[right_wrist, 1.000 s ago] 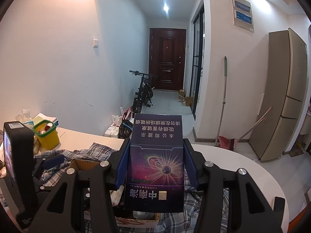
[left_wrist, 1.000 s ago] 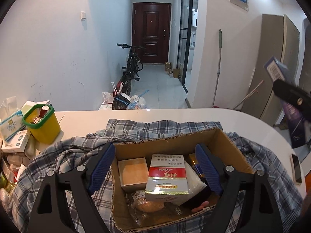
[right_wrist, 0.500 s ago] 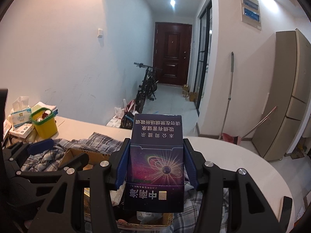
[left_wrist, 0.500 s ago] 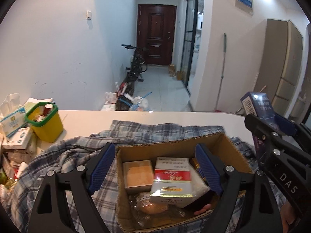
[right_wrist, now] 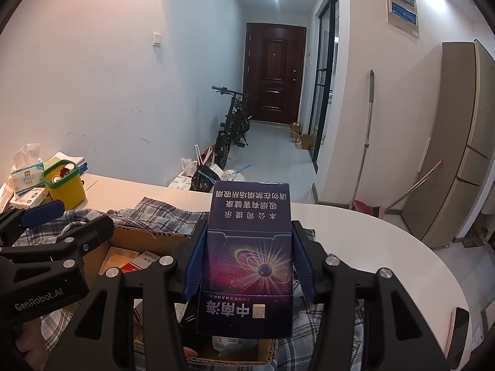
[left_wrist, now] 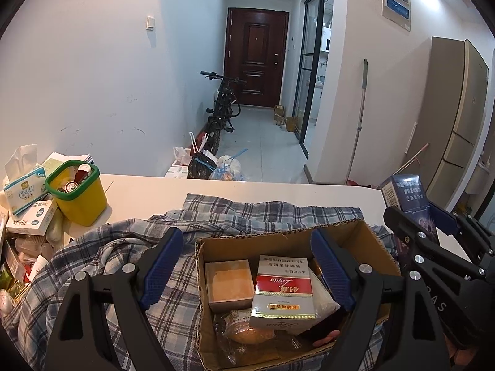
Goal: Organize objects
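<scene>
Right gripper (right_wrist: 247,259) has its blue pads clamped on both sides of a dark purple box (right_wrist: 247,256), held upright just above the right end of the cardboard box (left_wrist: 365,238). Left gripper (left_wrist: 247,266) hangs over that same box with jaws wide apart, gripping nothing. Inside sit a red-and-white carton (left_wrist: 283,290) and a tan box (left_wrist: 229,281), side by side. Whole thing rests on a plaid shirt (left_wrist: 123,247) on the white table (left_wrist: 148,191), yellow bin (left_wrist: 77,194) off left.

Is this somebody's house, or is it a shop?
Most likely somebody's home, an entrance hall by a kitchen. A bicycle is parked by the brown front door, a tall fridge stands on the right, and a broom leans on the wall.
</scene>
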Motion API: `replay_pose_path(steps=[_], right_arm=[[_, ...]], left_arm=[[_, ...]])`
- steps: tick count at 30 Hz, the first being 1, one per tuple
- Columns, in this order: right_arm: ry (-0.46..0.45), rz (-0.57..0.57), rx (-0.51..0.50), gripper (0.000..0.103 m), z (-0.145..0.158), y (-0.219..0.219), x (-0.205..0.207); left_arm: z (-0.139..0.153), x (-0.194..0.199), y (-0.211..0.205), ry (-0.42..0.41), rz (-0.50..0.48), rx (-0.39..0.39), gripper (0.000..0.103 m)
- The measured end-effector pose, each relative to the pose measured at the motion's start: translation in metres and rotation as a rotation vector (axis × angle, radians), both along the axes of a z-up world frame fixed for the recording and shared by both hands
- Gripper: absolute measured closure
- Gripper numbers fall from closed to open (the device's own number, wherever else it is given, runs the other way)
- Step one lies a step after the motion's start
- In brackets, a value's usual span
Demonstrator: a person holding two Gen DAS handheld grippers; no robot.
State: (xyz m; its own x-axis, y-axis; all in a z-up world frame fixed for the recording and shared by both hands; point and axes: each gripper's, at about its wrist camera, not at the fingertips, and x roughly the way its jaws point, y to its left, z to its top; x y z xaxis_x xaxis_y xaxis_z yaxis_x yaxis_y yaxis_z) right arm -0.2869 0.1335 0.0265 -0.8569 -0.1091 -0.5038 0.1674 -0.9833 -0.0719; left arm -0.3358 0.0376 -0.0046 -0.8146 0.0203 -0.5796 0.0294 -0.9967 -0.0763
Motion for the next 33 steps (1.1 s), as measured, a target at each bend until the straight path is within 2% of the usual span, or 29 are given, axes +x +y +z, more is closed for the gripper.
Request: replay_pose_path(steps=[6,9,11,16,20,22,27,30,33], right_arm=[[0.006,0.001,0.007,0.051,0.000,-0.002,0.001],[0.018,-0.001,0.012,0.039,0.002,-0.003,0.003],[0.023,0.000,0.014,0.039,0.005,-0.005,0.006],[0.066,0.006,0.012,0.023,0.017,-0.006,0.016],[0.080,0.022,-0.034,0.023,0.034,-0.005,0.030],[0.126,0.018,-0.059,0.023,0.046,-0.004,0.042],[0.244,0.020,-0.117,0.023,0.078,0.004,0.077],[0.290,0.038,-0.155,0.018,0.095,0.010,0.094],[0.346,0.043,-0.176,0.016,0.107,0.013,0.111]], left_arm=[[0.000,0.002,0.007,0.003,-0.016,-0.024,0.017],[0.003,0.003,0.008,0.007,-0.017,-0.040,0.017],[0.009,0.006,0.007,0.012,-0.027,-0.044,0.017],[0.035,0.023,-0.003,0.113,0.007,-0.055,0.017],[0.056,0.042,-0.001,0.178,0.050,-0.122,0.017],[0.067,0.056,0.004,0.233,0.061,-0.156,0.017],[0.090,0.086,0.000,0.321,0.064,-0.115,0.016],[0.103,0.101,-0.004,0.362,0.060,-0.085,0.016],[0.114,0.116,-0.007,0.399,0.045,-0.074,0.008]])
